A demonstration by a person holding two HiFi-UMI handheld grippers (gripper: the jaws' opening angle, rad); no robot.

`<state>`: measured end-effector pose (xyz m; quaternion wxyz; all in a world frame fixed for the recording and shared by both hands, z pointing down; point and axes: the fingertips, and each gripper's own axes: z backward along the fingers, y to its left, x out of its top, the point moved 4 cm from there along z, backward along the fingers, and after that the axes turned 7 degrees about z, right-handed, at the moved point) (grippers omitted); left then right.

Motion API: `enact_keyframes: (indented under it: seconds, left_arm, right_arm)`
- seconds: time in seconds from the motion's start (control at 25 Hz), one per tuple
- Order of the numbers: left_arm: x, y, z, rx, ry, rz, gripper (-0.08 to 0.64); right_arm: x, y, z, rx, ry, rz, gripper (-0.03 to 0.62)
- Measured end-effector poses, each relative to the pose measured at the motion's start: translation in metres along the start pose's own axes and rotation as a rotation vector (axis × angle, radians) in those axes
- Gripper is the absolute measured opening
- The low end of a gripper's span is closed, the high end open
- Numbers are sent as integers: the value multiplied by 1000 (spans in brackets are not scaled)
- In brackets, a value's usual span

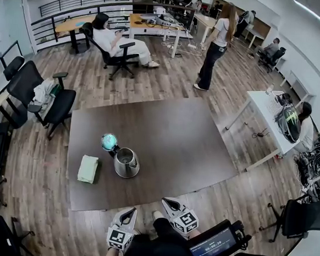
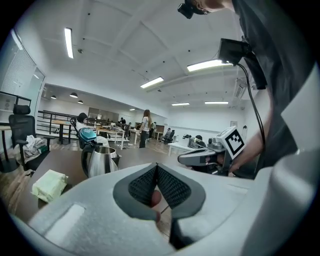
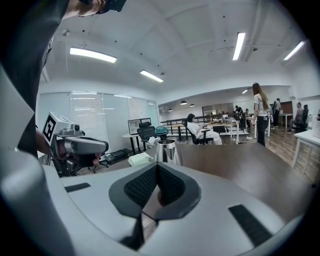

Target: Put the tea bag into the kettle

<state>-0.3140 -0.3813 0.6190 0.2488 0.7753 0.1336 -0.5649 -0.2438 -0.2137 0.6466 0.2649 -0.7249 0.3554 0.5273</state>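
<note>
A steel kettle [image 1: 126, 163] stands on the dark table [image 1: 170, 136] with its teal lid [image 1: 109, 142] swung open. Left of it lies a pale green tea bag packet [image 1: 88, 169]. Both grippers hover off the table's near edge, close to the person's body. My left gripper [image 1: 128, 211] is shut with nothing in it, and so is my right gripper [image 1: 168, 202]. In the left gripper view the pads [image 2: 156, 167] meet, with the kettle [image 2: 100, 160] and packet [image 2: 49, 184] ahead at left. The right gripper view shows closed jaws [image 3: 158, 167], the kettle [image 3: 166, 151] and the packet [image 3: 140, 159] beyond.
Office chairs [image 1: 46, 99] stand left of the table. A white desk [image 1: 268, 119] with a seated person is at right. One person stands and another sits on the wooden floor at the back. A handheld screen [image 1: 212, 245] is at the bottom.
</note>
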Motion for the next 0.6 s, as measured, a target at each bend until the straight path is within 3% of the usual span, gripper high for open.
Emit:
enact_keyframes:
  seconds: [0.36,0.6]
  left_arm:
    - [-17,-4,1,-22,39,20,-14]
    - [-23,-8,-15,-44,78,14,-15]
  right_arm:
    - [17,14,2,12,-45,24,5]
    - [9,13,12,35,-32,14,5]
